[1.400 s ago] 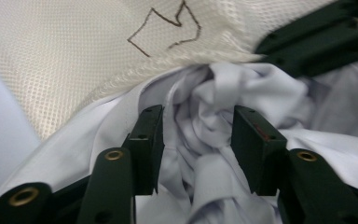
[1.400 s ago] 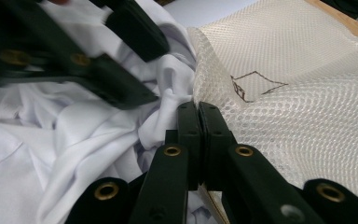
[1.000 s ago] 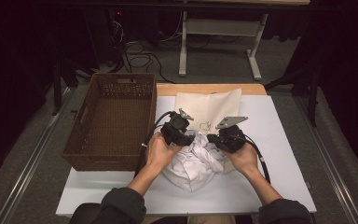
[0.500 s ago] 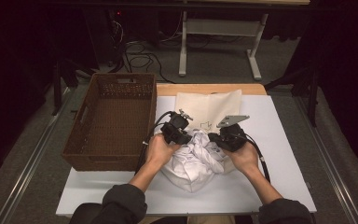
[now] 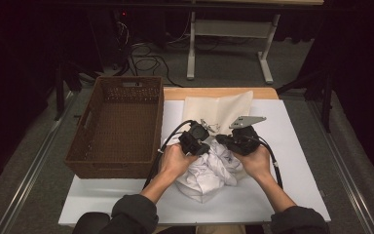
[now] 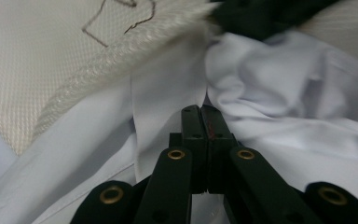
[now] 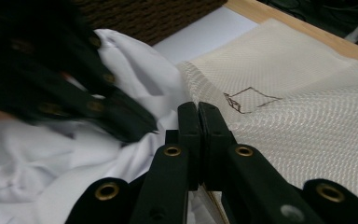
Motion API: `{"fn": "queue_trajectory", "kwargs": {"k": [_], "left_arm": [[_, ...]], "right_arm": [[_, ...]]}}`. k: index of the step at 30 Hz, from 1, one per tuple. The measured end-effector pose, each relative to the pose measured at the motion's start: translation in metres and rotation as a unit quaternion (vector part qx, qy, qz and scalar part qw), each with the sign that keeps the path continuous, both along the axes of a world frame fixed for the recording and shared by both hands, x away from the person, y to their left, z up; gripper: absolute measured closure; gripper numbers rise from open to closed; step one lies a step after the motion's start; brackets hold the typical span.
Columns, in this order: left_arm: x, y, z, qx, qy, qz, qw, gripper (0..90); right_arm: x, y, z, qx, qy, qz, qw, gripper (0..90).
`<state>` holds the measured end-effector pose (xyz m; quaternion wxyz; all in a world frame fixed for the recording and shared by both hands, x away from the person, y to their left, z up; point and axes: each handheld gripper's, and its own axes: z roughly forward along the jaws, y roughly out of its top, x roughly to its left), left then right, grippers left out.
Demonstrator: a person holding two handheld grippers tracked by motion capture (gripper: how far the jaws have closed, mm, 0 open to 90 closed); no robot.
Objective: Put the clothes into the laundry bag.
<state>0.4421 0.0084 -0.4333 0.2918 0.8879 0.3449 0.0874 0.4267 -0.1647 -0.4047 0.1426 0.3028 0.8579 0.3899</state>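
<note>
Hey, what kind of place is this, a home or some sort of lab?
Probably a lab or recording workspace: dark curtained surroundings, loose black cables on the floor, a white-topped work table and a bare white metal stand.

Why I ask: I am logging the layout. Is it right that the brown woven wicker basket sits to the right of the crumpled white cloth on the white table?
Not quite: the brown woven wicker basket sits left of the crumpled white cloth, as the high view shows. Both are on the white table.

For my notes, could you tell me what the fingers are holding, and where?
Both grippers are shut on folds of the crumpled white garment: left gripper, right gripper.
</note>
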Motion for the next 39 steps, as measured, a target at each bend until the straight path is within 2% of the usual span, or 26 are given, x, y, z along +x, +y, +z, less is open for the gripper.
{"fn": "queue_trajectory", "kwargs": {"k": [1,3,6,8,9,11,13,15,16,18,20,25,27,28,29,30,32,34,37,39], "left_arm": [[0.004,-0.002,-0.005,0.005,0.002,0.012,0.9999,89.5],[0.012,-0.002,-0.013,-0.004,0.01,0.032,0.9994,89.4],[0.016,-0.002,-0.015,-0.013,0.016,0.038,0.9991,88.8],[0.011,0.001,-0.011,-0.017,0.006,0.022,0.9996,85.9],[0.009,0.003,-0.009,-0.021,0.003,0.023,0.9995,79.3],[0.002,0.01,0.0,-0.018,-0.015,0.029,0.9993,67.4],[-0.004,0.018,0.01,-0.005,-0.032,0.04,0.9987,59.2],[-0.007,0.022,0.014,0.024,-0.053,0.059,0.9966,54.8],[-0.006,0.023,0.014,0.032,-0.052,0.068,0.9958,53.5],[0.002,0.027,0.009,0.021,-0.022,0.091,0.9953,50.6],[0.01,0.028,-0.001,0.013,0.004,0.102,0.9947,51.3],[0.018,0.019,-0.013,-0.007,0.037,0.082,0.9959,56.8],[0.02,0.016,-0.017,-0.012,0.061,0.068,0.9958,64.1],[0.02,0.015,-0.02,-0.008,0.064,0.064,0.9958,64.1],[0.02,0.015,-0.021,-0.009,0.066,0.062,0.9959,65.5],[0.021,0.016,-0.021,-0.014,0.068,0.059,0.9958,72.2],[0.019,0.017,-0.02,-0.018,0.063,0.052,0.9965,81.2],[0.016,0.017,-0.018,-0.021,0.057,0.043,0.9972,86.4],[0.013,0.017,-0.016,-0.021,0.045,0.03,0.9983,87.4],[0.009,0.016,-0.015,-0.023,0.035,0.028,0.9987,87.4]], "right_arm": [[-0.003,0.003,0.0,0.0,-0.001,0.006,1.0,90.0],[-0.007,0.006,-0.002,-0.009,0.002,0.017,0.9998,90.0],[-0.011,0.007,-0.011,-0.024,0.008,0.021,0.9995,90.0],[-0.01,0.005,-0.017,-0.024,0.018,0.017,0.9994,90.0],[-0.01,0.004,-0.019,-0.03,0.018,0.011,0.9993,90.0],[-0.009,0.004,-0.02,-0.045,0.012,0.009,0.9989,89.9],[-0.008,0.005,-0.021,-0.051,0.01,0.009,0.9986,89.8],[-0.007,0.005,-0.021,-0.056,0.01,0.005,0.9984,89.5],[-0.007,0.006,-0.021,-0.058,0.007,0.001,0.9983,89.2],[-0.006,0.006,-0.021,-0.061,0.007,0.0,0.9981,88.6],[-0.003,0.007,-0.021,-0.061,0.011,-0.007,0.998,87.9],[0.007,0.009,-0.024,-0.072,0.021,-0.02,0.997,84.8],[0.011,0.01,-0.026,-0.075,0.025,-0.021,0.9967,81.9],[0.013,0.01,-0.027,-0.076,0.028,-0.026,0.9964,81.1],[0.014,0.011,-0.028,-0.078,0.026,-0.027,0.9963,81.1],[0.015,0.012,-0.028,-0.084,0.027,-0.03,0.9957,80.5],[0.018,0.015,-0.03,-0.092,0.028,-0.034,0.9948,79.0],[0.02,0.018,-0.031,-0.103,0.03,-0.039,0.9935,78.9],[0.022,0.021,-0.032,-0.119,0.024,-0.043,0.9916,88.3],[0.023,0.021,-0.031,-0.121,0.023,-0.044,0.9914,89.5]]}}
